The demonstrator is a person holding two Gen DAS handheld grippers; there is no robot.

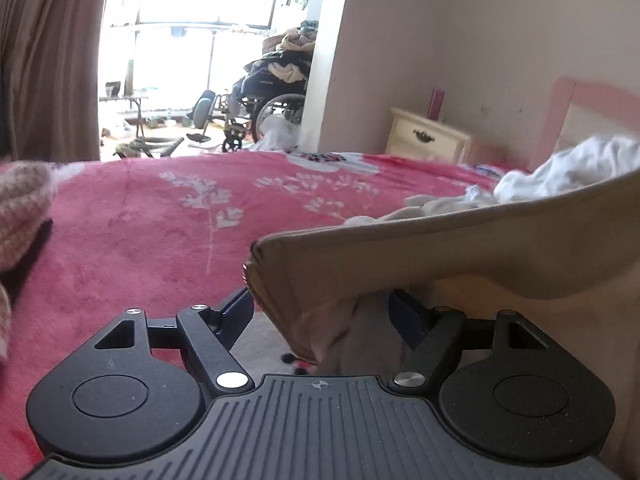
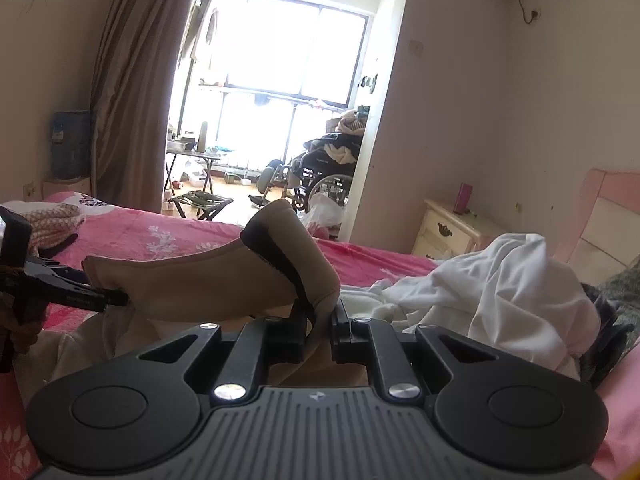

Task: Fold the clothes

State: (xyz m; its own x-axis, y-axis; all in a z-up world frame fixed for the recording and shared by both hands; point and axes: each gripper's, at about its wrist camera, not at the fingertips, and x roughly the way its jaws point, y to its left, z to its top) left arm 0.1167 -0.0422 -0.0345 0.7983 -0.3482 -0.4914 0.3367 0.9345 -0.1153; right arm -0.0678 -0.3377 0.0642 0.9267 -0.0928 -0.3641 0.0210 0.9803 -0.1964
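A beige garment (image 1: 400, 256) with a dark band along one edge is held up over the pink floral bed (image 1: 160, 220). My right gripper (image 2: 318, 332) is shut on the garment's banded end (image 2: 288, 264). The cloth stretches left from there to my left gripper (image 2: 120, 299), which a hand (image 2: 20, 332) holds low at the left. In the left wrist view my left gripper (image 1: 322, 312) has its fingers wide apart. The garment's folded corner hangs down between them, hiding the gap and most of the right finger.
A white clothes pile (image 2: 500, 280) lies to the right on the bed, with grey cloth behind it. A pink-and-white knit (image 2: 56, 216) lies far left. Beyond the bed stand a cream nightstand (image 2: 448, 232), a loaded wheelchair (image 2: 320, 172) and a brown curtain (image 2: 128, 100).
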